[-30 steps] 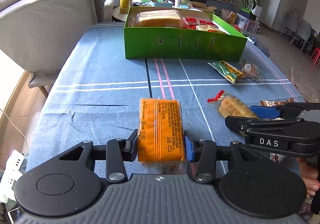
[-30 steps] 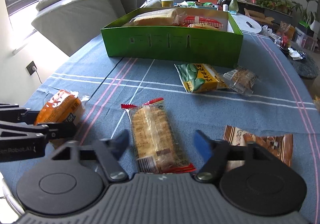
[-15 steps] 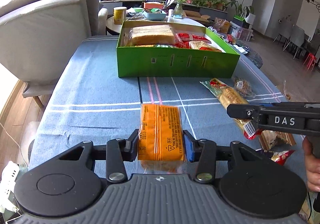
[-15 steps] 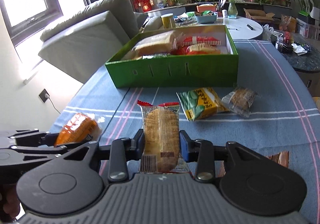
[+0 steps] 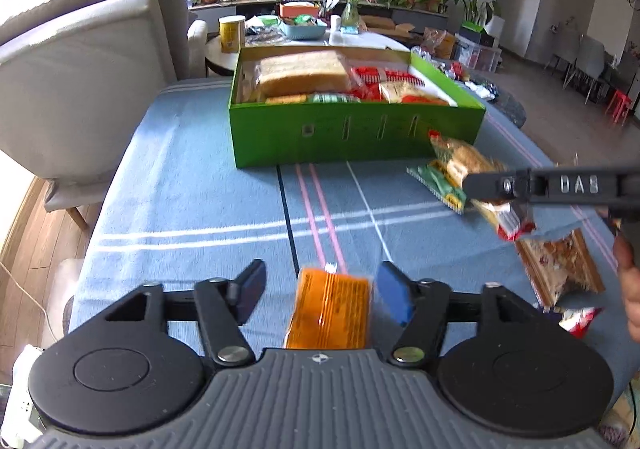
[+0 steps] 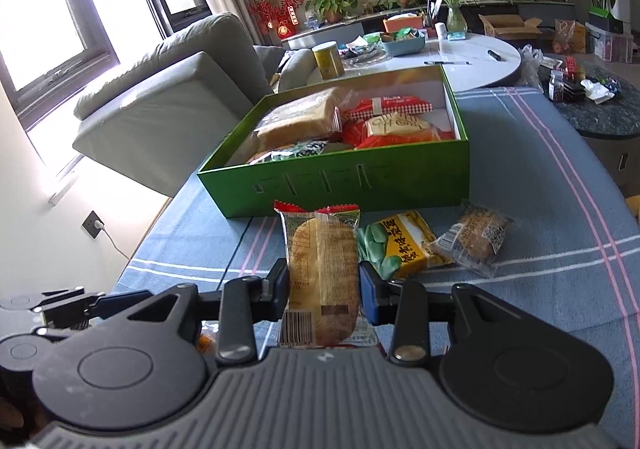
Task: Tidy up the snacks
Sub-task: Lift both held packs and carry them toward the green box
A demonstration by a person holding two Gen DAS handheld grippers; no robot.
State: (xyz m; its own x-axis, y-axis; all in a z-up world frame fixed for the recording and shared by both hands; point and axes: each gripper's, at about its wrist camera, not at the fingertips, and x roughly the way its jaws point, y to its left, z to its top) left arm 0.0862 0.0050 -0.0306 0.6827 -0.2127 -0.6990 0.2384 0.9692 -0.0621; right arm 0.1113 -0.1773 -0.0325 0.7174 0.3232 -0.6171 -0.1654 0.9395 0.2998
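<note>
Two grippers | left gripper (image 5: 318, 289) jaws just opening, orange packet (image 5: 329, 313) lying loose between; right gripper (image 6: 323, 285) clamping biscuit packet (image 6: 322, 277)

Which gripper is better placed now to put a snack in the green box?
Right. The right gripper grips the red-edged biscuit packet off the table, facing the green box. The left gripper has just opened, letting the orange packet go.

right gripper (image 5: 472, 185): you can read "DAS" in raised letters along its black side | cake packet (image 6: 322, 281): barcode printed at the near end, digits too small for you to read | yellow-green packet (image 6: 394, 245): large Chinese characters | orange packet (image 5: 330, 313): fine print, blurred, unreadable to you
</note>
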